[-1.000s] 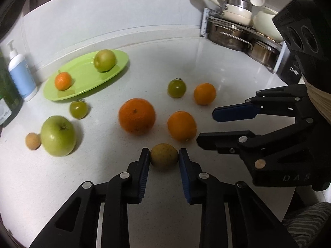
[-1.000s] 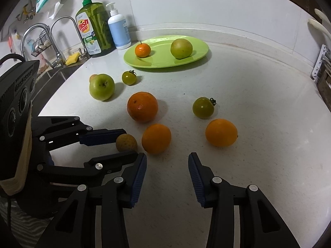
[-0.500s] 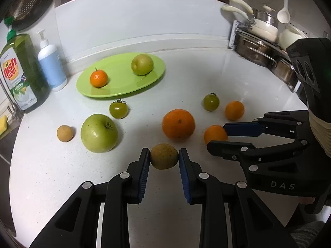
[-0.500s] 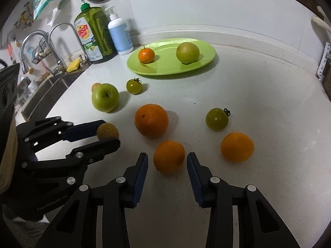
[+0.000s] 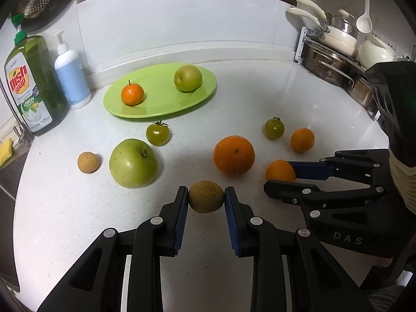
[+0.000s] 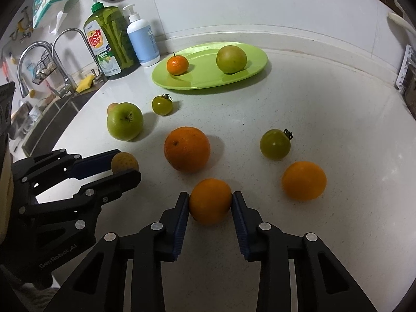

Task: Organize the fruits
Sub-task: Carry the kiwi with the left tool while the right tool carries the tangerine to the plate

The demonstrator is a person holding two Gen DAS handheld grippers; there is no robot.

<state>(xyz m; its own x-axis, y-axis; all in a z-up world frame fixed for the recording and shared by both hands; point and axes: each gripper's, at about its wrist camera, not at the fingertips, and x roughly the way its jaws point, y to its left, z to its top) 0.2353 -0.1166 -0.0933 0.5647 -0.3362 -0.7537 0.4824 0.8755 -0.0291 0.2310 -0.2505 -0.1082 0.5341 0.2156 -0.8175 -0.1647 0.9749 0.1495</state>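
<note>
Your green plate (image 5: pixel 158 105) at the back of the table holds a stemmed mandarin (image 5: pixel 132 93) and a yellow-green pear (image 5: pixel 188 78). In front lie two green tomatoes (image 5: pixel 157 134), a green apple (image 5: pixel 133 163), a small tan fruit (image 5: pixel 88 162), a large orange (image 5: pixel 234 155) and a smaller one (image 5: pixel 302 139). Fingers clamp a brownish fruit (image 5: pixel 206 196) and an orange (image 6: pixel 210 200)

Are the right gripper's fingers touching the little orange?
Touching. The right wrist view shows both fingers of the right gripper pressed against the small orange's sides, no gap.

Black hand-held gripper (image 5: pixel 206 202), blue pads (image 5: pixel 182 218)
</note>
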